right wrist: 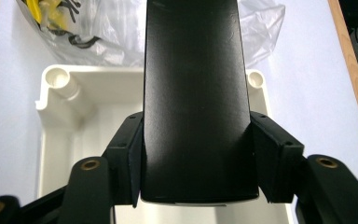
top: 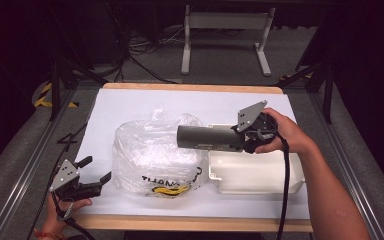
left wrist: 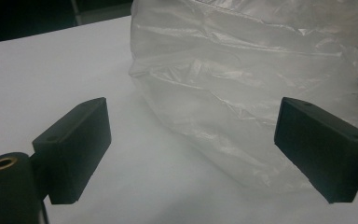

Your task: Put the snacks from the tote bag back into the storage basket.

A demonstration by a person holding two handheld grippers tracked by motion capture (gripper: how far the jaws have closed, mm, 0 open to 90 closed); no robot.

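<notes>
A crumpled clear plastic bag (top: pixel 155 155) with black and yellow print lies mid-table, also close in the left gripper view (left wrist: pixel 242 93). My right gripper (top: pixel 247 135) is shut on a long dark grey box (top: pixel 207 137), held level above the bag's right side and over a white plastic tray (top: pixel 255 172). In the right gripper view the box (right wrist: pixel 196 93) sits clamped between both pads, above the tray (right wrist: pixel 60 116). My left gripper (top: pixel 92 170) rests open at the front left, just left of the bag, with nothing between its pads (left wrist: pixel 74 144).
A white sheet (top: pixel 130 105) covers the wooden tabletop, with bare room at the back and left. Metal rails run along both table sides. A white stand (top: pixel 225 30) and cables lie on the floor beyond.
</notes>
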